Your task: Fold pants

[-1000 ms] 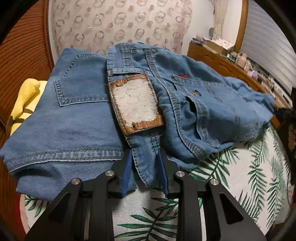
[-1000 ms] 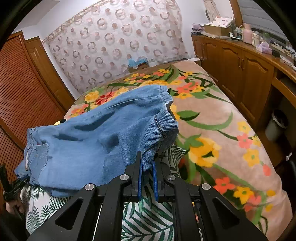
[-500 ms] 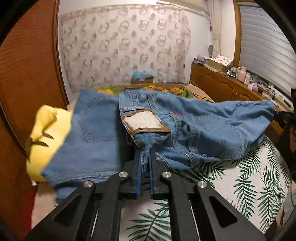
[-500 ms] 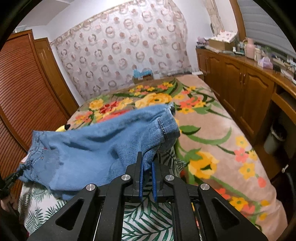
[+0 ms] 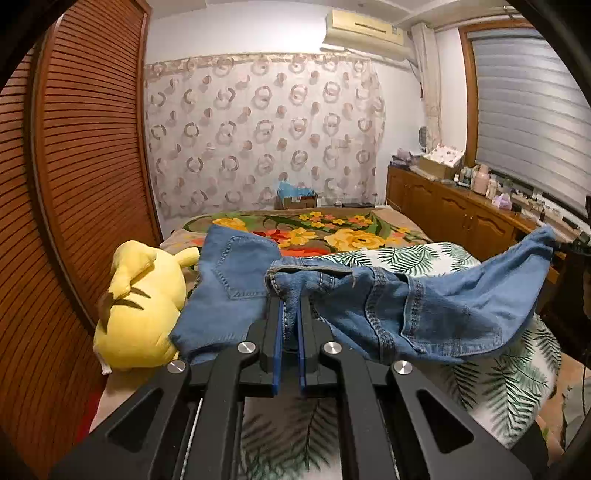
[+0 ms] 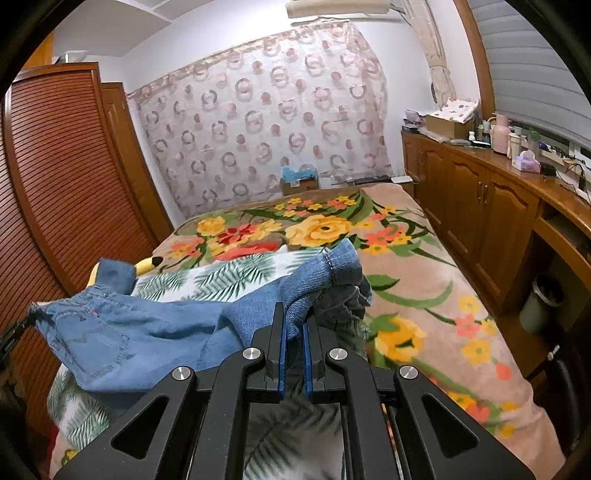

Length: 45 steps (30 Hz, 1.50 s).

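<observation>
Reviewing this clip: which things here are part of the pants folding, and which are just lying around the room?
Part of the job:
jeans
left tool, shut on jeans
right tool, shut on jeans
leaf-print sheet under them

Just lying about:
yellow plush toy
floral blanket
bin

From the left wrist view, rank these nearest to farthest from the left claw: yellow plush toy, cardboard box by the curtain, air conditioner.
1. Yellow plush toy, just left of the left claw, on the bed.
2. Cardboard box, beyond the bed's far end, by the curtain.
3. Air conditioner, high on the far wall, upper right.
</observation>
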Available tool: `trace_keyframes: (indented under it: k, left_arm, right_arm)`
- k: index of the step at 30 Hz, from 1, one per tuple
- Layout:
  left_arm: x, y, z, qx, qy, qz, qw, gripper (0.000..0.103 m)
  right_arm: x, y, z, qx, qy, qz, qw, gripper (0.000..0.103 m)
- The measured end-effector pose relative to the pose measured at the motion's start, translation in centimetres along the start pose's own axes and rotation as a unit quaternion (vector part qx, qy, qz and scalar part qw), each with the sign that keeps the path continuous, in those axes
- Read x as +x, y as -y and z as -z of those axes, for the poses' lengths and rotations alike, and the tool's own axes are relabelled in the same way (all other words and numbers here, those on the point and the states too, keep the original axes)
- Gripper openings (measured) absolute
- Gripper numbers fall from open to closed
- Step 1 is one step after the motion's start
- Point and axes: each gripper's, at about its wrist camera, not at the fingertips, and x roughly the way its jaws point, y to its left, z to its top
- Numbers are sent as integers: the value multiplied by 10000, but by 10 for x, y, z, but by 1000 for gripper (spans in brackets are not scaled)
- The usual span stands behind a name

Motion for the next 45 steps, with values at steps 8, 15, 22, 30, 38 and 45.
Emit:
trace_keyframes:
  k: [8,15,22,30,38,45]
  left_arm:
    - [-56,-16,17,-190,172,-27,9997,7]
    - [-47,-22,56,-293,-362,162,9988,8]
    - [-46,-13,77,-220,-713,240,9969,9]
    - [-53,-8,76,-72,-721,155,9973,45]
    - [-33,22,80,1,-799,580,9951,79]
    - [-6,62,89,183,-947,827,9919,79]
  right_arm:
    - [-58,4,35,-75,39,-200,9998,7]
    - [-54,15,63,-238,-372,-174,9989,7]
    - [-52,18,73,-227,-526,12,9984,7]
    - [-68,-14,65,-308,-600,373,9970,13]
    - [-101,-34,48,-472,-92,703,9964,35]
    - [-74,-47,51,-649,-188,510,9964,45]
